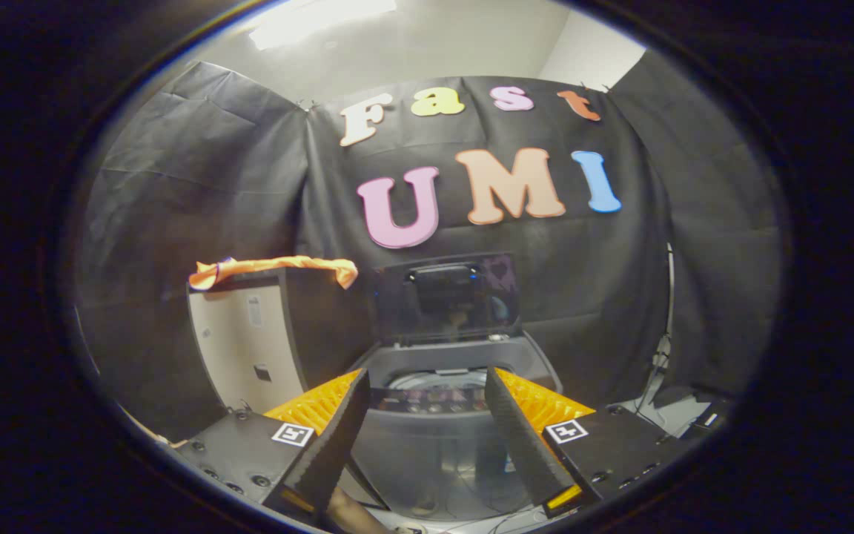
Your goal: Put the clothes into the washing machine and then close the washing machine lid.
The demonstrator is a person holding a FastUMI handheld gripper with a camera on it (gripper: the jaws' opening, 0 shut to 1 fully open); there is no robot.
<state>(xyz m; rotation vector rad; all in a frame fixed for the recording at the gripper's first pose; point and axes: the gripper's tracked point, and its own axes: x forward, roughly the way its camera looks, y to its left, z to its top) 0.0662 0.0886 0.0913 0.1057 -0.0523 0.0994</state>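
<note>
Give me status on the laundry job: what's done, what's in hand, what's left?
Done: only that the washing machine has its lid standing open. The orange cloth lies draped on top of the cabinet beside the machine, not in the drum. In hand: nothing; the claw is open and empty, fingers aimed at the machine. Left: fetch the cloth, drop it in the drum, close the lid.

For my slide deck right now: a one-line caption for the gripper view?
Open claw faces the open-lidded washing machine; orange cloth lies atop the cabinet beside it.
</note>
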